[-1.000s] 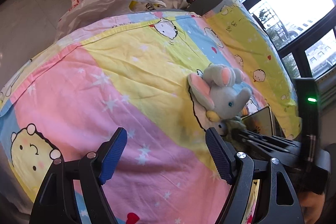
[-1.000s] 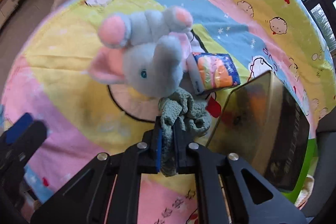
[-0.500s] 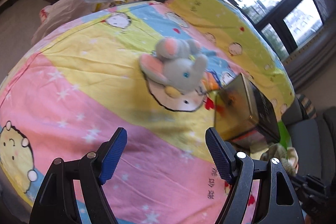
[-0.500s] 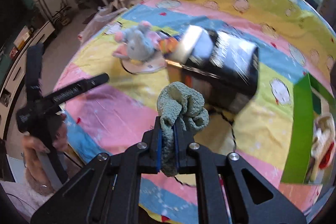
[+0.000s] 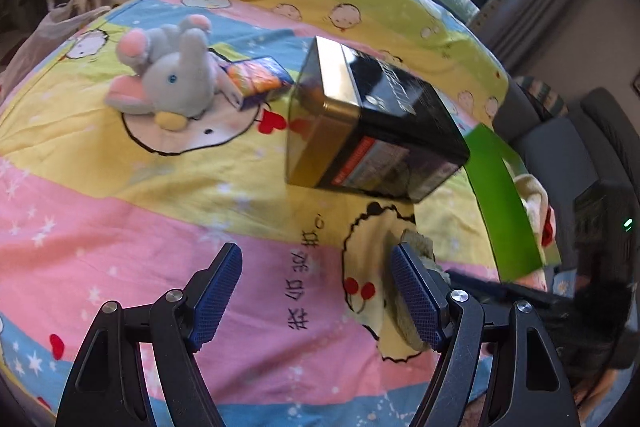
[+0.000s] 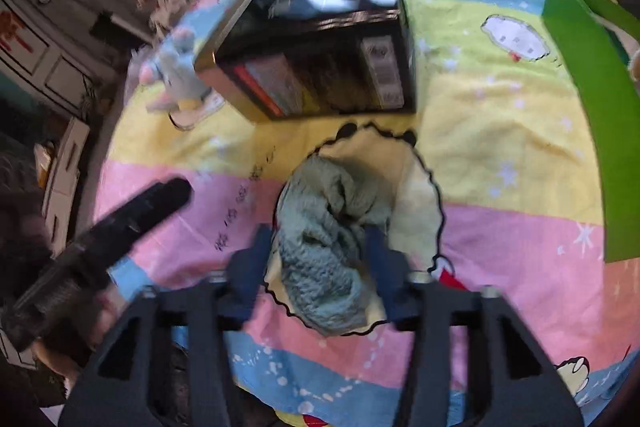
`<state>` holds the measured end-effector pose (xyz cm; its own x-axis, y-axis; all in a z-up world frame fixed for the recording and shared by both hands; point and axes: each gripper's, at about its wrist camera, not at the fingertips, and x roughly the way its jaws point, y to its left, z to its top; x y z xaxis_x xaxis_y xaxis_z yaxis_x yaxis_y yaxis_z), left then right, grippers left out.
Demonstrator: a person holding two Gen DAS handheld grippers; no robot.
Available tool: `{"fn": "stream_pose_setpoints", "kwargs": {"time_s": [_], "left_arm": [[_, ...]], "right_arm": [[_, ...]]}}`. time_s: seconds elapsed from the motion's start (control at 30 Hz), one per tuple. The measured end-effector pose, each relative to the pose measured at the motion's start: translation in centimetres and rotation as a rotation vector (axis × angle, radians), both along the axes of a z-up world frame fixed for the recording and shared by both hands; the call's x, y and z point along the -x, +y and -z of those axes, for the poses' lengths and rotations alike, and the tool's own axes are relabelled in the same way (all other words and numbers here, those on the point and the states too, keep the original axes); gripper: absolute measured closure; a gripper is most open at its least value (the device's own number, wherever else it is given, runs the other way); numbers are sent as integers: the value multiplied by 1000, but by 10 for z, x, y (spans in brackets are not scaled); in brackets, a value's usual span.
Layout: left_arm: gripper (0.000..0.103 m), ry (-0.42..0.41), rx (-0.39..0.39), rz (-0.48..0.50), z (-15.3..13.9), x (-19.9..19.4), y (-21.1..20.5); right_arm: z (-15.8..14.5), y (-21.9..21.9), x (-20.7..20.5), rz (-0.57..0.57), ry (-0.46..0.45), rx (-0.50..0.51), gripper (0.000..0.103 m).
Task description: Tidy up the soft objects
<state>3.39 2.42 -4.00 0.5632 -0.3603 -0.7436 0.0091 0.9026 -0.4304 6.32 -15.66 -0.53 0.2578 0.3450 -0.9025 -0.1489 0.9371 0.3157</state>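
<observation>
Our right tool (image 6: 318, 259) is opening around the green cloth (image 6: 328, 247) at the lower centre on the bed (image 6: 500, 131), below the black box (image 6: 320, 67), while our left tool (image 5: 316, 301) stands spread and empty.

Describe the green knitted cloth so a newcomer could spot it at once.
Start at the big black and gold tin box on the cartoon bedsheet. On the near side of the box, the green knitted cloth lies crumpled on a cream cartoon patch. Unlike the grey plush elephant, it is shapeless and nubbly.
</observation>
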Motion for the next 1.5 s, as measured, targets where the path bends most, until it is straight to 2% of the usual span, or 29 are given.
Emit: {"fn": "stream_pose_setpoints", "kwargs": {"time_s": [0.03, 0.1, 0.2, 0.33, 0.47, 0.53, 0.57, 0.6, 0.67, 0.73, 0.83, 0.9, 1.0, 1.17, 1.37, 1.5], "left_arm": [[25, -1, 9, 0, 0, 0, -1], [26, -2, 31, -11, -1, 2, -2], [26, 5, 36, 35, -1, 4, -8], [26, 21, 11, 134, 3, 8, -29], [26, 46, -45, 245, 13, 12, -58], [31, 66, -50, 273, 20, 11, -70], [34, 80, -39, 287, 26, 9, -75], [44, 92, -33, 292, 29, 8, -78], [53, 91, -66, 266, 34, 6, -82], [66, 67, -105, 247, 35, 5, -83], [73, 42, -115, 240, 33, 5, -84], [75, 26, -149, 251, 31, 5, -89], [80, -22, -175, 267, 19, 4, -96], [82, -120, -141, 314, -18, -4, -110], [82, -278, -179, 398, -80, -26, -164], [82, -364, -189, 467, -112, -47, -208]], "right_arm": [[-9, -5, 3, 27, -39, -2, 33], [-21, -20, 3, 112, -89, -31, 32], [-27, -35, 6, 197, -107, -145, 27], [-14, -35, 10, 208, -90, -125, 26], [9, -36, 13, 173, -17, -144, 26], [17, -32, 10, 160, 10, -159, 28], [20, -28, 8, 151, 22, -171, 30], [24, -25, 7, 137, 33, -186, 32], [33, -18, 6, 109, 61, -193, 49], [40, -14, 5, 105, 70, -181, 59], [41, -16, 6, 113, 66, -217, 78], [41, -17, 6, 112, 60, -239, 82], [29, -21, 9, 117, 13, -256, 87], [-13, -48, 10, 179, -114, -291, 87], [-81, -98, 0, 278, -297, -269, 87], [-111, -142, -13, 355, -378, -278, 87]]}}
